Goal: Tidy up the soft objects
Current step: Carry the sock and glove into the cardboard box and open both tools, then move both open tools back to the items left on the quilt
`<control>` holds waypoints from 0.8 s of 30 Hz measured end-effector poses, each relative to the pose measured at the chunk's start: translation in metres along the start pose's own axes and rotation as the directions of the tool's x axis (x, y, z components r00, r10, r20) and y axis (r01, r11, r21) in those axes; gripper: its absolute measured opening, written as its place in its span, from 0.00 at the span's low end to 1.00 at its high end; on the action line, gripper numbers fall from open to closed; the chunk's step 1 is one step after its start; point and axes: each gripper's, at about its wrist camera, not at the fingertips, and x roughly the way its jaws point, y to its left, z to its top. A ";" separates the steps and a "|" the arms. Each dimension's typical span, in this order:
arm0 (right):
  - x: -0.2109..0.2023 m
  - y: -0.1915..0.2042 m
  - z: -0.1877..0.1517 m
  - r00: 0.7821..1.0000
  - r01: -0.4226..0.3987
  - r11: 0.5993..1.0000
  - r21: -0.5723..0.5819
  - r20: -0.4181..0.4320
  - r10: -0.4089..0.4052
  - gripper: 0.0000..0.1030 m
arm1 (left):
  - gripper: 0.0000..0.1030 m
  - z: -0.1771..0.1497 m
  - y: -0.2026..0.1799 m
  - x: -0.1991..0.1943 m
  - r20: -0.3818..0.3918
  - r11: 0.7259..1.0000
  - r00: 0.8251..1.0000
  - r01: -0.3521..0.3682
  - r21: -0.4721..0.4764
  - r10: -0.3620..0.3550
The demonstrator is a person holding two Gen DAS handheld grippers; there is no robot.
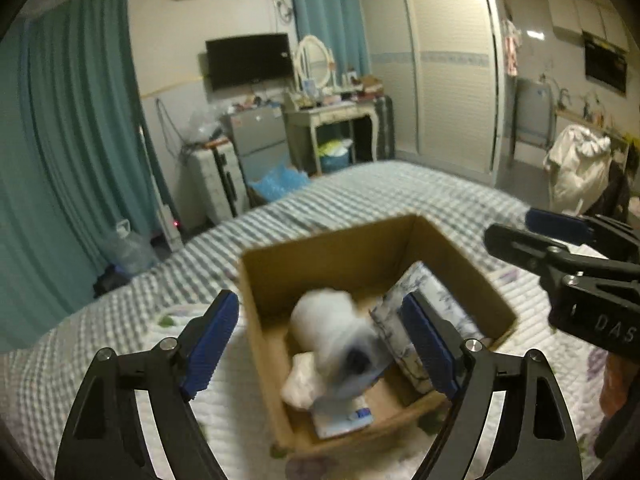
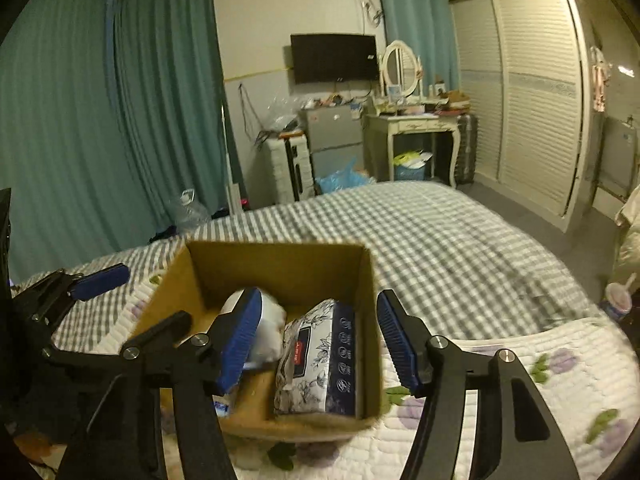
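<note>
We see both grippers, left (image 1: 320, 342) and right (image 2: 316, 340), spread wide and empty over the open cardboard box (image 2: 280, 264) at lower centre; soft white bundle (image 1: 332, 324) and floral tissue pack (image 2: 320, 360) inside.

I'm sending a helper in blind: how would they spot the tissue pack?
On the checked bed sits an open cardboard box. Inside, against its right wall, stands the tissue pack: the only item with a printed blue-grey floral wrapper, unlike the plain white soft things beside it.
</note>
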 end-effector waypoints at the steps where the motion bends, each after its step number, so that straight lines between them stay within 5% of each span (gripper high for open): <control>1: -0.016 0.001 0.006 1.000 0.010 1.000 -0.004 0.012 -0.010 0.59 | 0.82 0.005 0.003 -0.016 0.015 1.000 1.000 -0.004 -0.004 0.004; 5: -0.085 0.022 0.019 0.997 0.051 0.998 -0.040 0.061 -0.049 0.66 | 0.84 0.022 0.014 -0.081 0.088 1.000 0.996 -0.016 -0.019 0.017; 10: -0.183 0.052 0.031 0.991 0.062 0.995 -0.079 0.120 -0.053 0.91 | 0.92 0.033 0.031 -0.171 0.193 0.999 0.981 -0.024 -0.032 0.030; 14: -0.230 0.078 0.026 0.992 0.067 0.992 -0.109 0.114 -0.054 0.98 | 0.92 0.023 0.042 -0.219 0.236 0.999 0.971 -0.022 -0.023 0.027; 19: -0.258 0.108 -0.009 0.996 0.057 0.988 -0.143 0.075 -0.047 0.98 | 0.92 -0.010 0.051 -0.232 0.200 1.000 0.980 0.009 -0.006 -0.007; 24: -0.244 0.132 -0.060 0.999 0.040 0.990 -0.134 0.025 -0.037 0.98 | 0.92 -0.062 0.064 -0.204 0.110 1.000 0.994 -0.025 0.016 0.024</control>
